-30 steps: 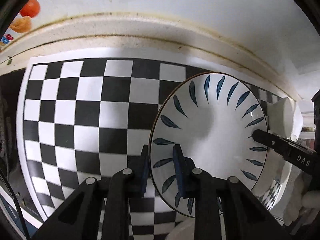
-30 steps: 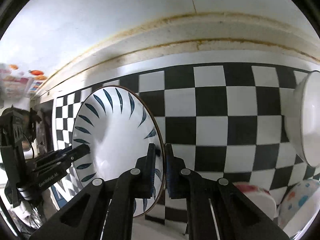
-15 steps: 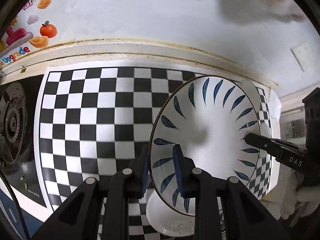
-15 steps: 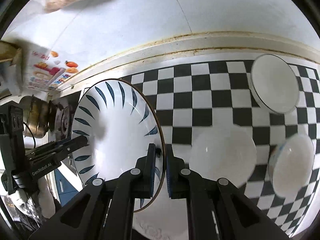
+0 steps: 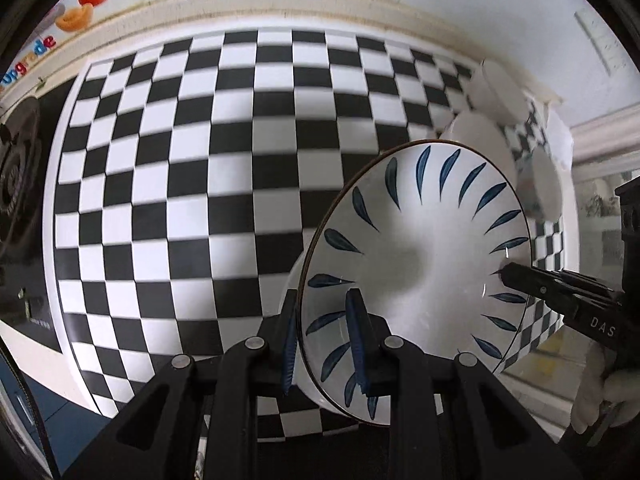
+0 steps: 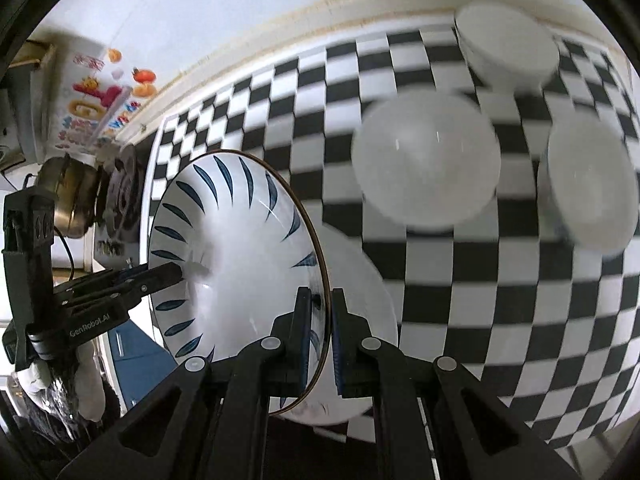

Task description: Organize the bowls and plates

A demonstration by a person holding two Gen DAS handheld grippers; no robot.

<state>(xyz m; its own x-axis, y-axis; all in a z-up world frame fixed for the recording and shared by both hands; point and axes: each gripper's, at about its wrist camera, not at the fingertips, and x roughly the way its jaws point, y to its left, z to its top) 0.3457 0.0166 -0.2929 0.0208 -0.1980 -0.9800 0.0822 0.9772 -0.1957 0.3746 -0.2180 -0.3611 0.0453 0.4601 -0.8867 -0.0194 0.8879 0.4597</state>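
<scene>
A white bowl with dark blue leaf marks (image 5: 420,248) (image 6: 236,240) hangs above the checkered mat, held by both grippers on opposite rims. My left gripper (image 5: 324,340) is shut on its near-left rim, one pad inside and one outside. My right gripper (image 6: 320,332) is shut on the opposite rim; it shows as a black finger (image 5: 552,292) in the left wrist view, and the left one as a black finger (image 6: 132,284) in the right wrist view. Below lie plain white bowls (image 6: 428,164) (image 6: 584,188) and a white stack (image 6: 508,48).
The black-and-white checkered mat (image 5: 192,184) covers the counter up to a white wall. A gas burner (image 5: 16,176) sits at the left edge, with a metal pot (image 6: 68,196) beside it. A gloved hand (image 5: 600,400) holds the right gripper.
Both grippers have carried the bowl up and away from the wall, so more of the mat shows. Several white bowls have come into view at the right.
</scene>
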